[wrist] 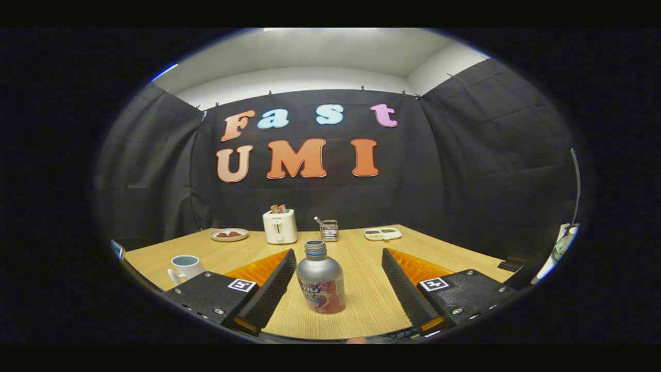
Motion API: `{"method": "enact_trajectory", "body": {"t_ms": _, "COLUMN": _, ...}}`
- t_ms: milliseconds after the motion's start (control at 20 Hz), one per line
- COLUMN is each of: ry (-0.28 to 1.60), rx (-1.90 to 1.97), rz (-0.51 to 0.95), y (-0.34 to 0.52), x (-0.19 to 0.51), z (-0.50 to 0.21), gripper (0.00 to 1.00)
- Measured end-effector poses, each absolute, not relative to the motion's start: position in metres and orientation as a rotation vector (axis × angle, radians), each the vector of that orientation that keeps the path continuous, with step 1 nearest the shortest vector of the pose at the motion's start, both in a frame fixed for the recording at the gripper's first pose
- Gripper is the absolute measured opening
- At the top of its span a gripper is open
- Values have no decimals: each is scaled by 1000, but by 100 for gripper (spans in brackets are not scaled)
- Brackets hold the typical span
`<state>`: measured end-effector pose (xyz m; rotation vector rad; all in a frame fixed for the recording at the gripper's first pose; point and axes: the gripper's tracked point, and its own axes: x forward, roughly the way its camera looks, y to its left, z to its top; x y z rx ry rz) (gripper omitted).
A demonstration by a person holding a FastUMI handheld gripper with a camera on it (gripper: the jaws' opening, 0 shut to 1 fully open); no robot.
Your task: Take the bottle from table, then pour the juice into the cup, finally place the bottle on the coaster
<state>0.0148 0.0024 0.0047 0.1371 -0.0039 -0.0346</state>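
A silver bottle [320,279] with a red and white label and an uncapped threaded neck stands upright on the wooden table [361,299]. It sits between the two fingers of my gripper [338,253], closer to the left finger. The gripper is open and neither finger touches the bottle. A white cup [185,267] with a pale blue inside stands on the table to the left, beyond the left finger.
At the table's far side stand a white toaster [280,226] with toast in it, a plate [229,234] of reddish food, a small metal holder [328,229], and a white divided dish [382,233]. Black cloth walls close in the booth.
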Motion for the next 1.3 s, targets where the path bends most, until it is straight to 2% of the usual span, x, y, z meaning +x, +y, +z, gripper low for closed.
{"method": "enact_trajectory", "body": {"t_ms": 650, "ry": 61, "rx": 119, "rz": -37, "y": 8, "x": 23, "z": -21, "gripper": 99}}
{"method": "enact_trajectory", "body": {"t_ms": 1300, "ry": 209, "rx": 106, "rz": -3, "y": 27, "x": 48, "z": -83, "gripper": 99}}
